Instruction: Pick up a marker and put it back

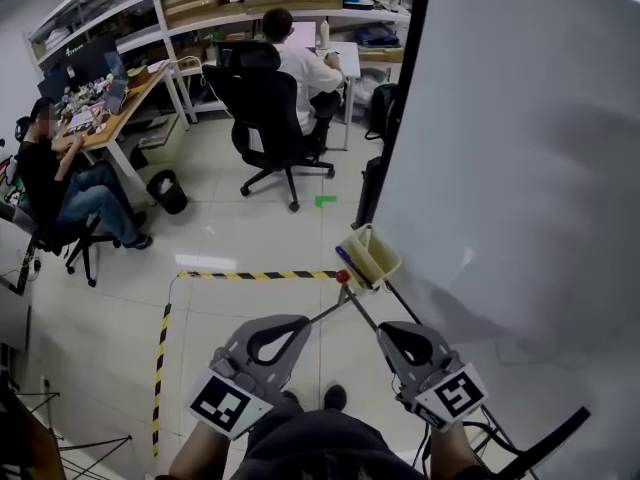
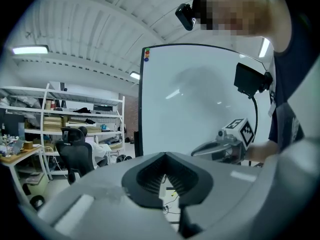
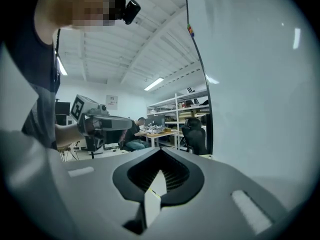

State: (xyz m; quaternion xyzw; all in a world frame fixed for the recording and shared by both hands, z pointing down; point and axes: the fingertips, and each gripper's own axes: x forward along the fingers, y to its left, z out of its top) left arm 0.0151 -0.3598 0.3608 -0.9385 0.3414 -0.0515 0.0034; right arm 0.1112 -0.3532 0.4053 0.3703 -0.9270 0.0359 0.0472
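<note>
Spotter: Your two cube-topped grippers sit lowest in the head view. The left gripper (image 1: 335, 306) and the right gripper (image 1: 358, 308) are both clenched to thin points. Those points nearly meet just under the yellow holder (image 1: 378, 258) at the frame's middle.

Checker: Neither of them carries anything. The marker (image 1: 345, 261) you want, the dark blue one, stands in that holder against the left edge of the whiteboard (image 1: 520, 148). Just below it is a red bit I can't identify.

Spotter: Left gripper view next. Your jaws lie pressed together at centre, with no gap and nothing pinched. Your right gripper (image 2: 194, 153) shows at the right against the board, and the holder isn't in sight there.

Checker: Right gripper view agrees. Its jaws are closed on themselves and empty. Your left gripper (image 3: 129, 120) is at the left, and the board fills the right side.

Spotter: So I'd judge you're on the approach, with the pickup not yet begun.

Checker: Next you'd need to spread one gripper's jaws and line them up on either side of the marker's upper end. Then squeeze and draw it straight out of the holder.
</note>
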